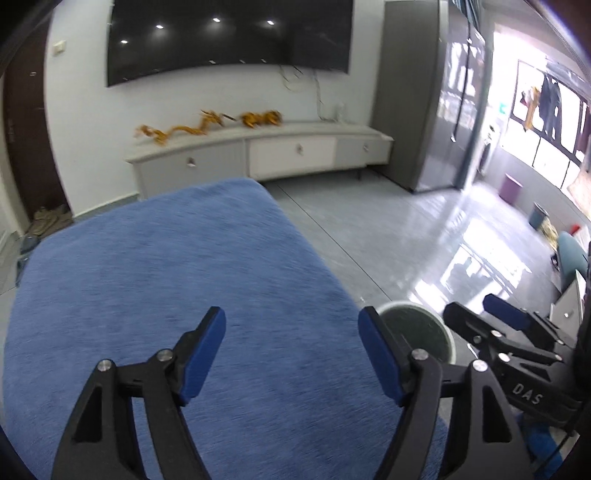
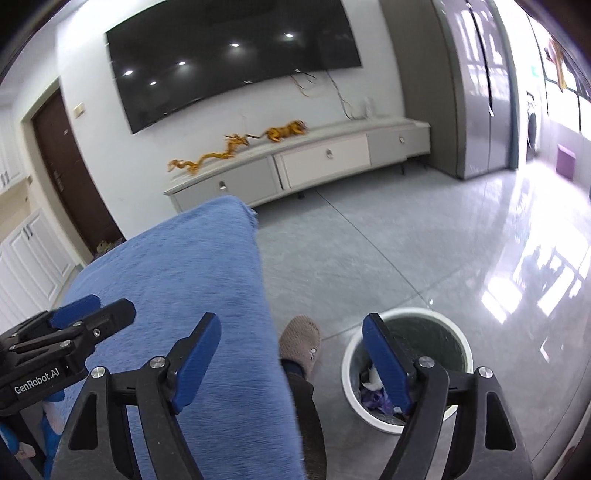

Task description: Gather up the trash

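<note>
A round white waste bin (image 2: 350, 373) stands on the grey floor beside a table under a blue cloth (image 2: 184, 266). Crumpled white and purple trash (image 2: 373, 391) lies at its bottom. My right gripper (image 2: 291, 328) hovers open and empty, its right finger over the bin's rim and its left over the cloth. My left gripper (image 1: 293, 325) is also open and empty, above the bare blue cloth (image 1: 166, 277). The left wrist view shows the bin (image 1: 417, 332) just past the cloth's right edge, with the right gripper (image 1: 474, 306) beside it. The left gripper (image 2: 107, 306) shows at the right wrist view's left edge.
A person's foot in a tan slipper (image 2: 301, 339) rests on the floor between the table and the bin. A long low TV cabinet (image 1: 295, 151) with a golden dragon ornament (image 1: 207, 123) lines the far wall under a wall television (image 1: 229, 33). A grey refrigerator (image 1: 436, 110) stands at right.
</note>
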